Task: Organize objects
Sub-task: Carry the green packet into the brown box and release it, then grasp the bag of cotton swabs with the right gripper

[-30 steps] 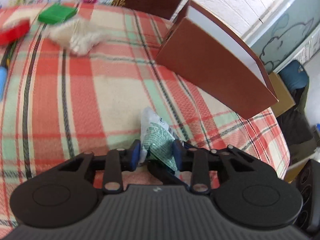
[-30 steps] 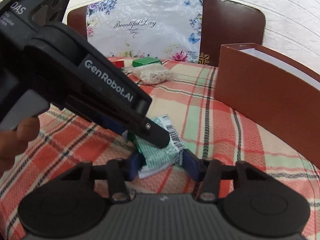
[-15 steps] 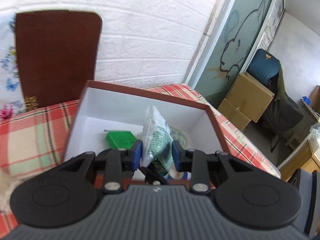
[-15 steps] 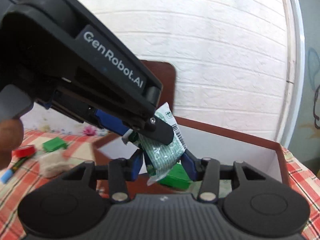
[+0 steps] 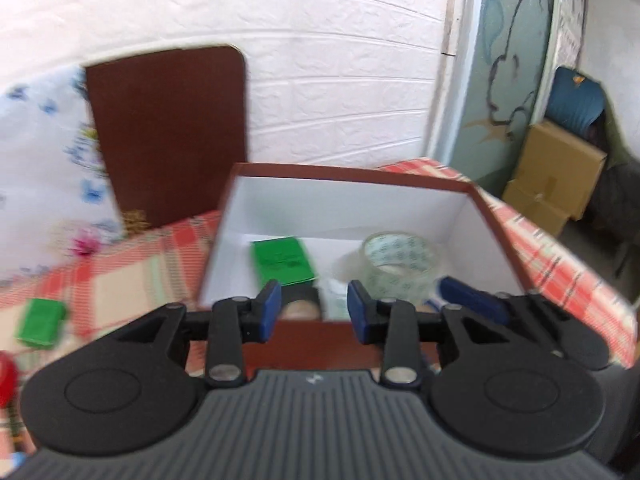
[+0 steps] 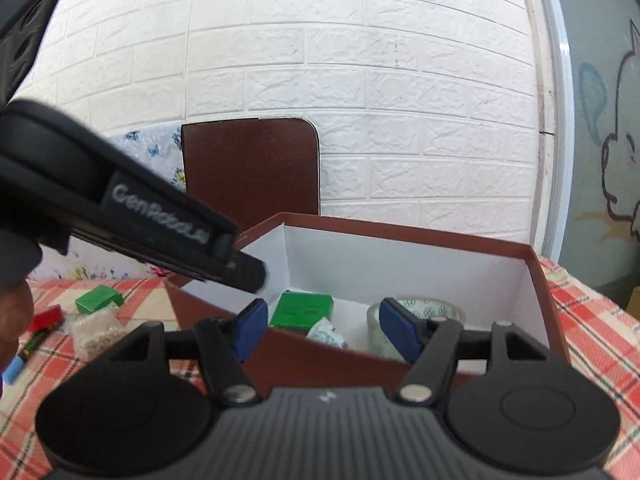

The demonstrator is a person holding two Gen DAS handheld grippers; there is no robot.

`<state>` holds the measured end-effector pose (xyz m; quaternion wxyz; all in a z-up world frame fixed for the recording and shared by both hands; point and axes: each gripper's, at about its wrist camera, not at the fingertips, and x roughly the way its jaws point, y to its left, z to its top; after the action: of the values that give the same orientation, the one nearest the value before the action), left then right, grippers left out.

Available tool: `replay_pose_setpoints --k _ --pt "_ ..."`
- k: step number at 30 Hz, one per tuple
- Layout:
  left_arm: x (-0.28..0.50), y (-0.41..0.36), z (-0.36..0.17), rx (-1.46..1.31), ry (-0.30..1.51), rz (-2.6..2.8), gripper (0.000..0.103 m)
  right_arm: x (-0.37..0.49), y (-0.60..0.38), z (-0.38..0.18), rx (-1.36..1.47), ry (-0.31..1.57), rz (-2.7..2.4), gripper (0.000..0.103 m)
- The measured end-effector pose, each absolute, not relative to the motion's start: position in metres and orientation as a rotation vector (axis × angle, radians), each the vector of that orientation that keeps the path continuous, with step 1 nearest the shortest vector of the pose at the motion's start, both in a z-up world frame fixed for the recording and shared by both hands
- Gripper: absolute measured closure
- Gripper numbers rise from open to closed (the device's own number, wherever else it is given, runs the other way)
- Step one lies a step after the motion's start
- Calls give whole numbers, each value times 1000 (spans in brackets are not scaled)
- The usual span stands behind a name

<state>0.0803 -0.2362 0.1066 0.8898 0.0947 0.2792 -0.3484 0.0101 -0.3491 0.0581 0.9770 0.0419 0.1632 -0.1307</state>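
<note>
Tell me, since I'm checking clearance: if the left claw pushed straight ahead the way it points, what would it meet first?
Probably the green-and-white packet lying in the brown box, seen between the open left claw's fingers; depth is unclear, so the box's near wall below could come first.

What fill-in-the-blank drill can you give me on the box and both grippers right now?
1. The tape roll lies inside the ____, whose rim is brown.
2. The jaws of the left gripper stand ____, holding nothing.
3. The packet lies in the box between the green pad and the ____.
4. A green block lies outside the box on the plaid ____.

Missing words: box; open; tape roll; cloth
</note>
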Motion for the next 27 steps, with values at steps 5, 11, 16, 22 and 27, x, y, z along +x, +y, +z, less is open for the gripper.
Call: replay_pose_setpoints --k 5,11,16,22,27 --pt "72 -206 96 209 631 -636 64 -10 -341 61 138 347 -257 39" --pt "80 -157 68 205 723 -516 64 -10 -320 50 171 442 -169 39" --pt "93 -112 52 192 755 -395 64 0 -284 43 141 496 -84 39" --pt "108 -62 39 142 763 -293 64 13 -240 37 82 555 6 39" --pt "119 -5 25 68 745 -183 62 32 -212 30 49 585 74 39"
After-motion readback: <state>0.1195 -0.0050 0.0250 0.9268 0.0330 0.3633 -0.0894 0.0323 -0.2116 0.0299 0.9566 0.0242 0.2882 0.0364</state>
